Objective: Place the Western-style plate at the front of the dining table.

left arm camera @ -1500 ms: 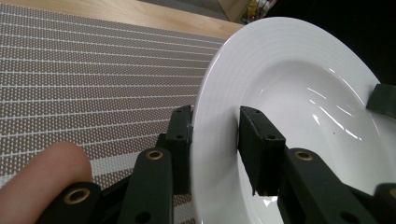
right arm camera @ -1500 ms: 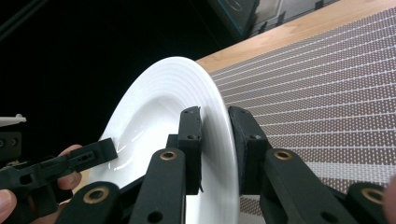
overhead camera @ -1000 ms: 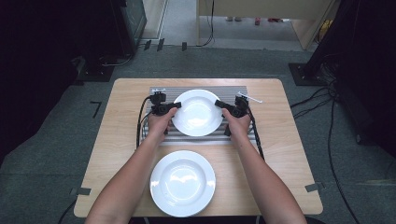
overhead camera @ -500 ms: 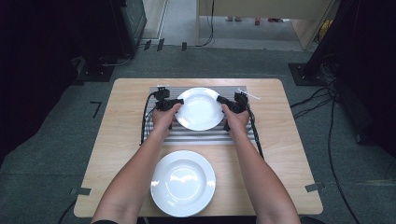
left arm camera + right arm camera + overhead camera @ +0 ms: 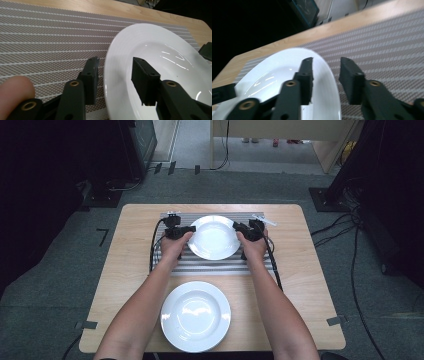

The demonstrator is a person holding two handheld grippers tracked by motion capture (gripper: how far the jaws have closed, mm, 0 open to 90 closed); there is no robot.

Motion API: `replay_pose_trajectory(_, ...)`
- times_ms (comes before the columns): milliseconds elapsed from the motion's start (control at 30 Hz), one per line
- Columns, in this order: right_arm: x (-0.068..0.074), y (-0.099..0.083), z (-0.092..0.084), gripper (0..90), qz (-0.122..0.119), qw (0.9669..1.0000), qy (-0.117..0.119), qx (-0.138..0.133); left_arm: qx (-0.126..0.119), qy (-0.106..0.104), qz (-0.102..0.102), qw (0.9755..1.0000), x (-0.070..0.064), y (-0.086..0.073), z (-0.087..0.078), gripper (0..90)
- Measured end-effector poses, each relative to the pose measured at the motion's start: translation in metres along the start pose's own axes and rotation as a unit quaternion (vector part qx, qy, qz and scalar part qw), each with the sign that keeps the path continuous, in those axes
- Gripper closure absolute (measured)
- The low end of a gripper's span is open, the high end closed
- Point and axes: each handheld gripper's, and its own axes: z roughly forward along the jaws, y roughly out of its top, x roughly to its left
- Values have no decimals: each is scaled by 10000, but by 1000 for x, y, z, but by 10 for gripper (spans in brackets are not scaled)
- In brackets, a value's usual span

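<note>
Plates: two white ones on the tabletop. Far plate lies on one striped placemat, between the two claws. Left claw and right claw each straddle its rim, jaws just opened, pads released with gaps showing. Near plate sits behind both claws, toward the person, well apart.

No readable writing

No letters, numbers, brand marks or signs can be made out on anything on or around the striped mat; its only marking is a plain pattern of pale lines, and the surfaces beside it are blank.
</note>
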Motion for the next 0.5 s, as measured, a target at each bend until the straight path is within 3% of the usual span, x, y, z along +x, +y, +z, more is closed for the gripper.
replay_pose_trajectory(167,4,14,-12,567,-530,9983,-232,-31,-161,-136,-47,9998,9,4,-21,518)
replay_pose_trajectory(267,6,20,-21,569,-893,9951,-422,-66,-187,-275,84,9994,7,3,-32,483)
replay_pose_trajectory(433,6,23,-37,485,-871,9960,-212,-33,-232,-409,310,9984,5,-3,-49,399)
replay_pose_trajectory(500,6,22,-43,487,-952,9952,-228,24,-256,-424,400,9980,4,-5,-55,358)
